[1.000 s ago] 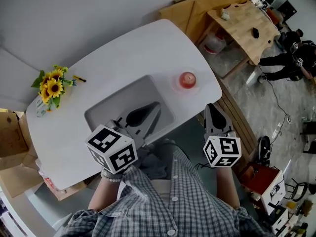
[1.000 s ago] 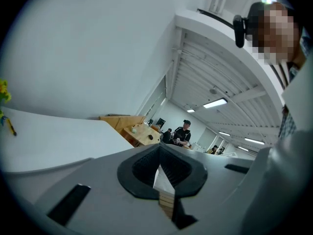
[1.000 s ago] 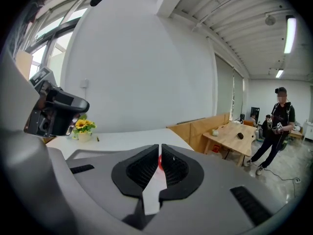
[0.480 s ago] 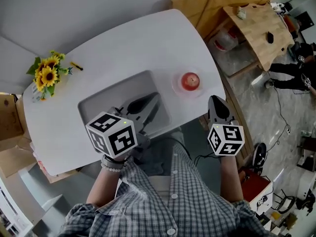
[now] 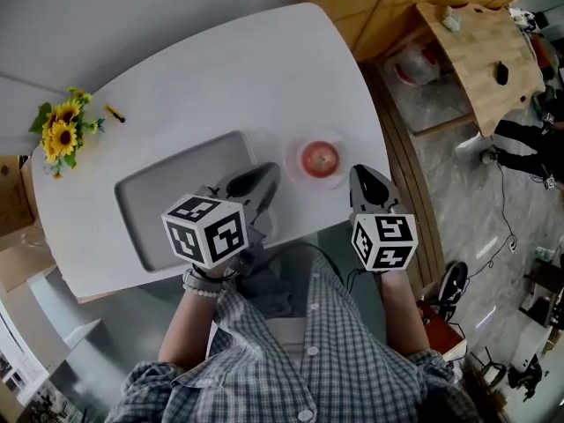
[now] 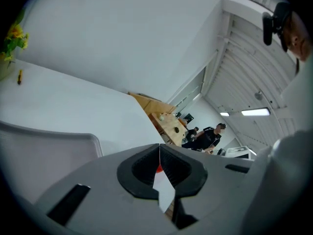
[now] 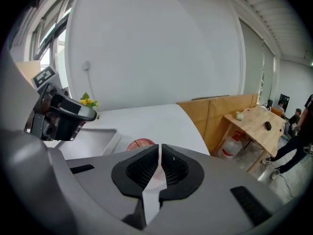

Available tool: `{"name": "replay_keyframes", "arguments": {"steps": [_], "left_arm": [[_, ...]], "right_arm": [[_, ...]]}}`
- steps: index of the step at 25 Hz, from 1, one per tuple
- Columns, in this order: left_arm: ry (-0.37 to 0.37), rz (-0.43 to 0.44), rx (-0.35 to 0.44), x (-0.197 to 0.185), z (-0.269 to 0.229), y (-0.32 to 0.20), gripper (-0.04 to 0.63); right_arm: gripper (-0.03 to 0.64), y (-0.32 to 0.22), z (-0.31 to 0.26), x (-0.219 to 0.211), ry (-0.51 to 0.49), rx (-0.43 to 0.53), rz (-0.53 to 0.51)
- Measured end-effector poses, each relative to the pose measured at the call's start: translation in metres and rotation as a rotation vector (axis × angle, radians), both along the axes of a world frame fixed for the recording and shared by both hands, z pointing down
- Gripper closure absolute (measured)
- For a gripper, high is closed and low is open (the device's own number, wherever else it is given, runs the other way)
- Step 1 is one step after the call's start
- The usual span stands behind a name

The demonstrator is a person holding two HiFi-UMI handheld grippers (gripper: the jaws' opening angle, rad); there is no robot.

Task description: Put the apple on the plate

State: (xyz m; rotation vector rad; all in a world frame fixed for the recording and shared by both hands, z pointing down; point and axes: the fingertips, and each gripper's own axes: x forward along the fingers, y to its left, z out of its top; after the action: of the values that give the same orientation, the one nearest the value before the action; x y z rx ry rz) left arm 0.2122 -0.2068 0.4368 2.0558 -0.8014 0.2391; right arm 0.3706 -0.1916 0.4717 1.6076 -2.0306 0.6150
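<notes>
Head view: apple [image 5: 320, 159] sits on clear plate [image 5: 341, 167] on white surface [image 5: 220, 77]. Left gripper [image 5: 263, 174] at its 9 o'clock, right gripper [image 5: 361, 176] at 4 o'clock, neither touching it. Placing looks done; next call, just back off.

Left gripper view: jaws pressed together, empty, with red sliver of apple [image 6: 157, 169] behind.

Right gripper view: jaws closed on nothing, apple [image 7: 140, 144] at 11 o'clock beyond.

Count: one apple, one plate, one tray [image 7: 93, 138], two grippers.

No words, numbers or brand names could be read anywhere. The only signs were square black-and-white markers on the cube [image 5: 204, 229] of the left tool [image 5: 263, 174] and the cube [image 5: 384, 241] of the right tool [image 5: 361, 174]. These were patterns, not letters.
</notes>
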Motion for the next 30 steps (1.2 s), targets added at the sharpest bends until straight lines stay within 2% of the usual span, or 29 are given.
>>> {"name": "replay_keyframes", "arguments": {"steps": [3, 7, 11, 18, 20, 22, 26, 30], "left_arm": [[-0.083, -0.026, -0.036, 0.007, 0.023, -0.009, 0.584], [-0.145, -0.074, -0.069, 0.015, 0.042, -0.02, 0.584], [-0.258, -0.072, -0.082, 0.02, 0.061, -0.024, 0.583], [-0.427, -0.079, -0.146, 0.023, 0.097, -0.019, 0.583], [-0.437, -0.074, -0.18, 0.024, 0.106, -0.015, 0.573], [-0.432, -0.067, -0.222, 0.024, 0.114, -0.011, 0.515], [-0.452, -0.076, -0.293, 0.023, 0.128, -0.005, 0.495], [-0.496, -0.101, -0.329, 0.021, 0.136, -0.004, 0.495]], "right_arm": [[0.586, -0.008, 0.017, 0.004, -0.009, -0.041, -0.054], [0.586, -0.016, 0.037, 0.012, -0.021, -0.105, -0.093], [0.584, -0.022, 0.054, 0.024, -0.017, -0.167, -0.101], [0.584, -0.027, 0.076, 0.026, -0.09, -0.267, -0.153], [0.584, -0.027, 0.081, 0.024, -0.096, -0.28, -0.171], [0.584, -0.028, 0.085, 0.02, -0.102, -0.289, -0.187], [0.583, -0.03, 0.09, 0.015, -0.125, -0.315, -0.208], [0.557, -0.029, 0.095, 0.015, -0.148, -0.349, -0.226]]}}
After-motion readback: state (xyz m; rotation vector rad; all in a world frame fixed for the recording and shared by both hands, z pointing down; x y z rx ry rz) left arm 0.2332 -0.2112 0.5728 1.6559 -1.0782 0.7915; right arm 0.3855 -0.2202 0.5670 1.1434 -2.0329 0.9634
